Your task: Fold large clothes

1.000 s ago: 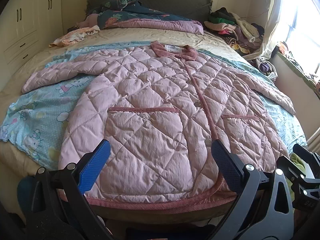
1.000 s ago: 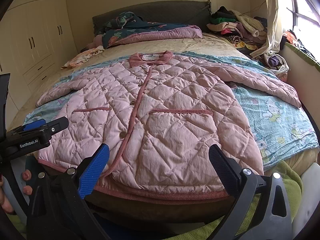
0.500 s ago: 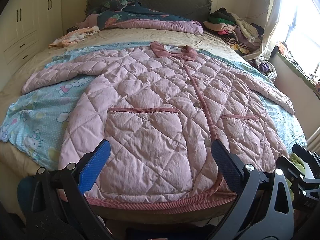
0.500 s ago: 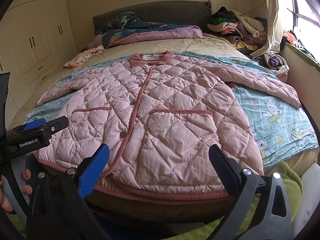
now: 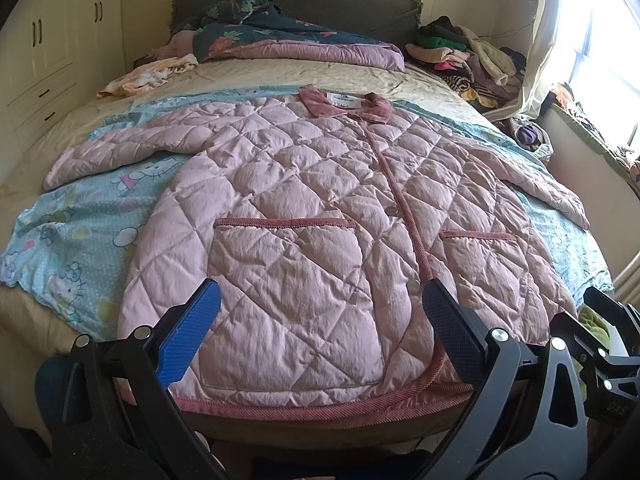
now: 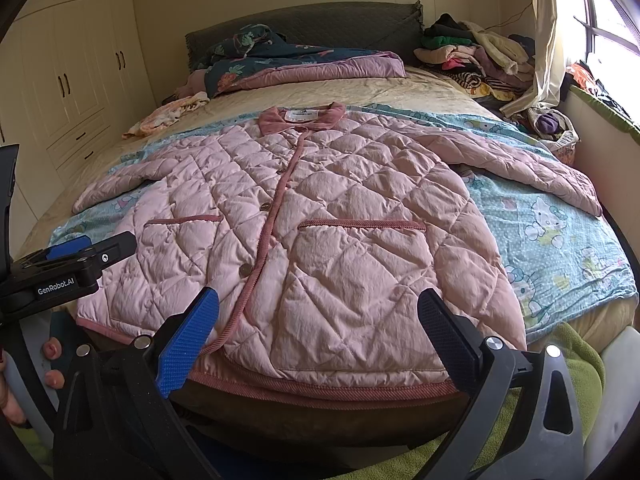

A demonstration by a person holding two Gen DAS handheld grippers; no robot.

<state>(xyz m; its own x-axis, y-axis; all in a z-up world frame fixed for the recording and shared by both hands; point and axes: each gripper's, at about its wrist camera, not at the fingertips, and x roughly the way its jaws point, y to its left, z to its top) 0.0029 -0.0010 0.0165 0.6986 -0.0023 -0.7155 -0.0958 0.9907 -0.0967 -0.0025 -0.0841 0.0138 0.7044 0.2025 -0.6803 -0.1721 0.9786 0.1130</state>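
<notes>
A pink quilted jacket [image 5: 304, 208] [image 6: 320, 216] lies flat on the bed, front up and buttoned, both sleeves spread sideways, collar toward the headboard. Its darker pink hem hangs at the bed's near edge. My left gripper [image 5: 320, 328] hovers open just before the hem, over the jacket's left pocket side, with nothing between its fingers. My right gripper [image 6: 318, 328] also stands open near the hem, before the right pocket. The left gripper's body [image 6: 60, 268] shows at the left edge of the right wrist view, held by a hand [image 6: 24, 376].
A light blue cartoon-print sheet [image 5: 80, 216] [image 6: 560, 232] lies under the jacket. Folded quilts [image 5: 304, 44] sit by the headboard, a clothes pile [image 5: 468, 56] at the far right corner. Wardrobes [image 6: 68, 80] line the left wall; a window [image 5: 600, 40] is on the right. Green cloth [image 6: 576, 360] lies below right.
</notes>
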